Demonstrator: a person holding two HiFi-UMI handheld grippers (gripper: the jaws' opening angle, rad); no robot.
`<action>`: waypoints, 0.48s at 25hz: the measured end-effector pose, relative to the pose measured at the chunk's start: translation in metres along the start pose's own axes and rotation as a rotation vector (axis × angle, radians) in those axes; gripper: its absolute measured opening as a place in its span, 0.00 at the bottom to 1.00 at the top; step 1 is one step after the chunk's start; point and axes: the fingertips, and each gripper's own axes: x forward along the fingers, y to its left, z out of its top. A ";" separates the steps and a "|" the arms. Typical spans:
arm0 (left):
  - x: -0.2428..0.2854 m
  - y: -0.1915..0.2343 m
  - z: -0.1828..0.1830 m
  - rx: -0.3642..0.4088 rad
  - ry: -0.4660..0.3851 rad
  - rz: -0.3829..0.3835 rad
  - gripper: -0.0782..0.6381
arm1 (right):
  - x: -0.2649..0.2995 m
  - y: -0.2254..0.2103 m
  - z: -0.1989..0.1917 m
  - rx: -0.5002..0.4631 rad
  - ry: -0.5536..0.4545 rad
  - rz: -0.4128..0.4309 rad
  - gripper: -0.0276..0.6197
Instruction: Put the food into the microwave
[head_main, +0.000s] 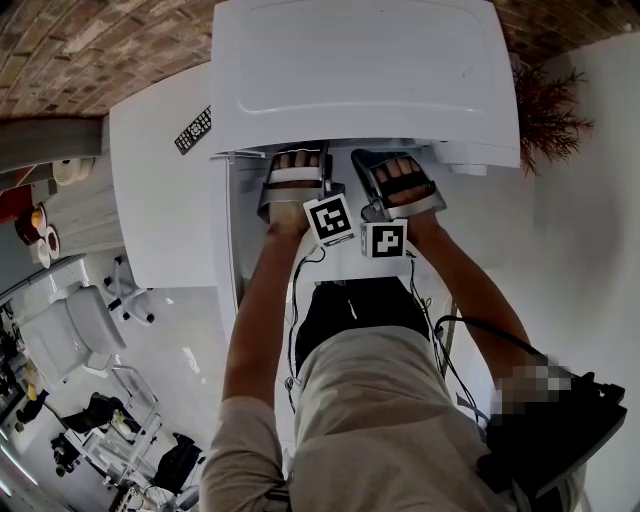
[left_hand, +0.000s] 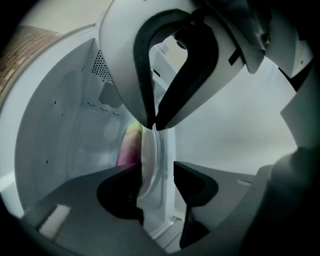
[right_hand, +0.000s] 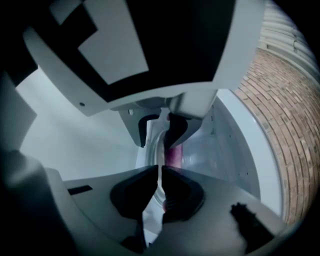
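Note:
A white microwave (head_main: 360, 70) stands on the counter, and both grippers reach into its cavity; in the head view only their marker cubes (head_main: 329, 218) and the hands show. Inside, a pale plate (left_hand: 148, 155) carries pink and yellow food (left_hand: 131, 147). My left gripper (left_hand: 156, 175) is open, the plate's rim standing between its jaws with a gap on the right side. My right gripper (right_hand: 160, 172) is shut on the plate's (right_hand: 157, 145) rim, the pink food (right_hand: 174, 155) just beyond it. Each gripper shows in the other's view, on opposite sides of the plate.
The microwave's white inner walls (left_hand: 65, 130) close in around both grippers. A dark remote control (head_main: 193, 130) lies on the white counter (head_main: 160, 200) left of the microwave. A reddish dried plant (head_main: 545, 115) stands to the right, with a brick wall (right_hand: 290, 115) behind.

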 end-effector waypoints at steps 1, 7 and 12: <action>-0.002 -0.002 0.001 -0.005 0.001 -0.001 0.40 | 0.000 0.003 0.000 0.002 0.001 0.010 0.09; -0.020 0.001 -0.001 0.039 0.039 0.099 0.32 | -0.012 0.008 0.003 -0.017 0.012 0.022 0.09; -0.042 -0.008 0.003 0.053 0.020 0.153 0.12 | -0.031 0.010 0.008 -0.020 0.024 0.008 0.09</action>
